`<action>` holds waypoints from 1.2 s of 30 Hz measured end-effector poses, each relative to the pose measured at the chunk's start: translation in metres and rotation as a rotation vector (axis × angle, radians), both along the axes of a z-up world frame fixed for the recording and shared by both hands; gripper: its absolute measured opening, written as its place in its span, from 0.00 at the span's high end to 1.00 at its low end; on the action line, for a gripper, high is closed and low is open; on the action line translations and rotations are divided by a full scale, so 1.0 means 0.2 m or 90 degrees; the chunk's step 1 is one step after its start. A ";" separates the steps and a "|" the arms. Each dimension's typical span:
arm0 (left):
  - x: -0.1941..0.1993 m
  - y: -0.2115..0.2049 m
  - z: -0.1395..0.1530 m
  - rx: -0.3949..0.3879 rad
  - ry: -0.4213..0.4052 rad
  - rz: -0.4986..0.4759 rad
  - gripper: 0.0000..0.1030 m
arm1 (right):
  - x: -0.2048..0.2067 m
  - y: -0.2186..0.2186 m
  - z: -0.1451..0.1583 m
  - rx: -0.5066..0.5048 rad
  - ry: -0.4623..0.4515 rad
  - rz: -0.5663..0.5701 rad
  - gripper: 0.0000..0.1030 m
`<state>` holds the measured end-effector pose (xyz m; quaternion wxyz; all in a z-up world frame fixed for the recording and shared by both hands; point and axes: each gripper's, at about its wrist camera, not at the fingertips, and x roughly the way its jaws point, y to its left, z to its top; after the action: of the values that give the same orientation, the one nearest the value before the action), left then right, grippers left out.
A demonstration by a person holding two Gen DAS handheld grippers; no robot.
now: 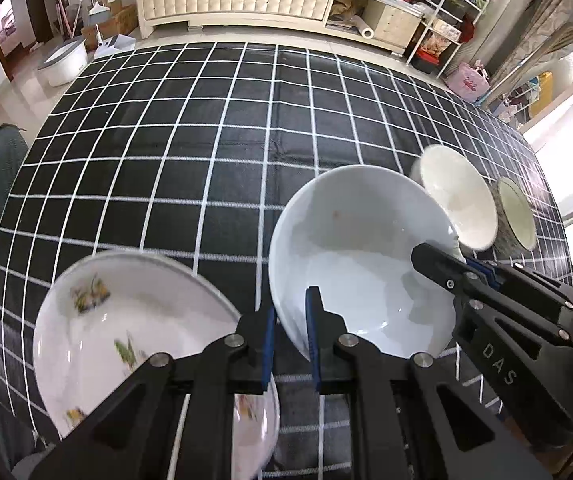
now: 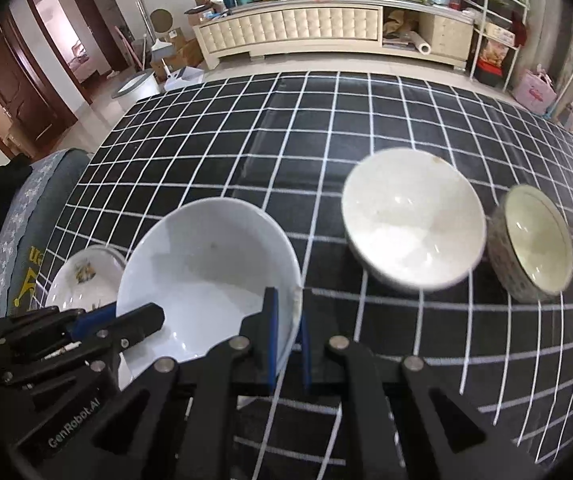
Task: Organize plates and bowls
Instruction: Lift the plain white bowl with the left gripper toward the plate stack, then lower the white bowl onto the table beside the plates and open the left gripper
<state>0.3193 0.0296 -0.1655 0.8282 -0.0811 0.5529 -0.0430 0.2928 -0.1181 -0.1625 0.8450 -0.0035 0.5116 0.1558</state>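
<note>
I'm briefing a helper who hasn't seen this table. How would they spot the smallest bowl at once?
Start at the black tablecloth with white grid lines. Three bowls sit in a row on it; go to the far right end, past the cream bowl. The smallest bowl stands there, the only one with a dark speckled outside and a thin dark line inside its rim.

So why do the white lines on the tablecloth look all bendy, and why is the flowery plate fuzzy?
Left wrist view: the fisheye lens bows the checked tablecloth lines; the flowery plate is smeared by motion blur. Right wrist view: same curving, dark corners, window glare glints inside the cream bowl.
</note>
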 end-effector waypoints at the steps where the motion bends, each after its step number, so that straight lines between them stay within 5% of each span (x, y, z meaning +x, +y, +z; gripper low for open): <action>1: -0.03 -0.01 0.00 0.000 -0.002 -0.004 0.88 | -0.01 -0.01 0.00 -0.001 0.005 -0.003 0.88; 16: -0.35 -0.10 -0.06 0.019 0.016 -0.030 0.88 | -0.23 -0.10 -0.09 0.013 0.043 -0.020 0.88; 36: -0.39 -0.13 -0.16 0.003 0.036 -0.034 0.88 | -0.28 -0.16 -0.19 0.017 0.069 -0.039 0.87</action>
<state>0.2410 0.0029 -0.1970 0.8112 -0.0654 0.5779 -0.0615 0.2360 -0.1509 -0.2014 0.8203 0.0318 0.5544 0.1366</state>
